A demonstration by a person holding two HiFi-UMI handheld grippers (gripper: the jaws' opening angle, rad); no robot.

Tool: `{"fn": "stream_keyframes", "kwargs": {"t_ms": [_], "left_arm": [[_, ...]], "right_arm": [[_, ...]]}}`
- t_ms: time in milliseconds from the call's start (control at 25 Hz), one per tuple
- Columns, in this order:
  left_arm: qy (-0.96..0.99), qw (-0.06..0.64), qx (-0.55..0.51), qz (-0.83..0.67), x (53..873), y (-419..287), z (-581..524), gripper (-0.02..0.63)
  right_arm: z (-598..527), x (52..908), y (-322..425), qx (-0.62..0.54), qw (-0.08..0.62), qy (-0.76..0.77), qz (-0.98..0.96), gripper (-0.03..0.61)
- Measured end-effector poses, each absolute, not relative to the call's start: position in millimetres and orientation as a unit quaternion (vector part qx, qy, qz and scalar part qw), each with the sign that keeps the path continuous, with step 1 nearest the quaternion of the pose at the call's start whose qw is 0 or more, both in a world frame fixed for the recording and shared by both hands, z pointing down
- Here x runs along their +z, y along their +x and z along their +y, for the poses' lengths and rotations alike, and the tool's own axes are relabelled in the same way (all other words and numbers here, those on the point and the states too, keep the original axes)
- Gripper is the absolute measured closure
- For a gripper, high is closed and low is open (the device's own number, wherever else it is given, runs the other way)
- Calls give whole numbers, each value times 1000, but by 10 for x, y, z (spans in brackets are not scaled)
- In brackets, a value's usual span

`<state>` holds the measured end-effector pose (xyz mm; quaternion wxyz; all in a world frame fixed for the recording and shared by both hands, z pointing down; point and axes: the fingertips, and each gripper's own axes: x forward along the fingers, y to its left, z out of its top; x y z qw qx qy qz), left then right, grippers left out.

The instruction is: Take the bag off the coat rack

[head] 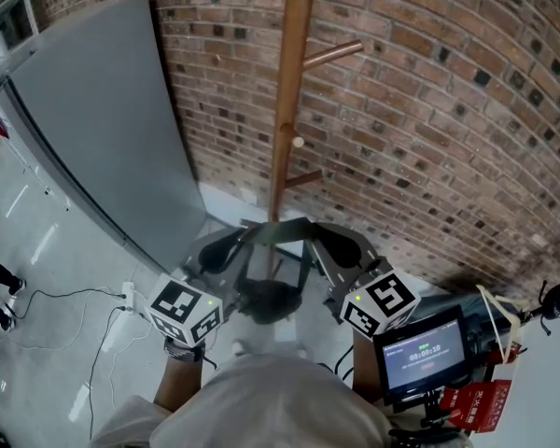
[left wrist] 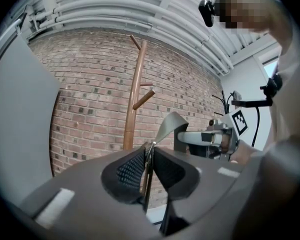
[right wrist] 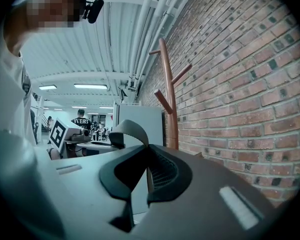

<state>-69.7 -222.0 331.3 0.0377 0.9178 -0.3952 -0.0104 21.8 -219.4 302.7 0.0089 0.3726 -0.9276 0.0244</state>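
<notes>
A pale, glossy floor (head: 37, 241) runs to the brick wall (head: 429, 110), with a white power strip (head: 128, 297) and thin black cables (head: 70, 293) lying at left. The wooden coat rack (head: 289, 110) stands at the far side by the wall, its foot hidden.

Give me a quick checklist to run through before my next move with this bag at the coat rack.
1. Left gripper clamped on the strap: ok.
2. Right gripper clamped on the strap: ok.
3. Strap clear of the coat rack, passing below its lowest peg: ok.
4. Bag hanging between the two grippers: ok.
5. Bag closed, nothing about to spill: cannot tell.
6. Feet clear of the cables on the floor: cannot tell.
</notes>
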Motion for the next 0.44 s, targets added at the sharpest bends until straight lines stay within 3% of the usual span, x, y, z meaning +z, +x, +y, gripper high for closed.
{"fn": "stream_keyframes", "kwargs": {"t_ms": [440], "left_arm": [[918, 46, -6, -395, 3381, -699, -2256, 568]], "right_arm": [[-2236, 3140, 228, 29, 26, 373, -927, 571]]}}
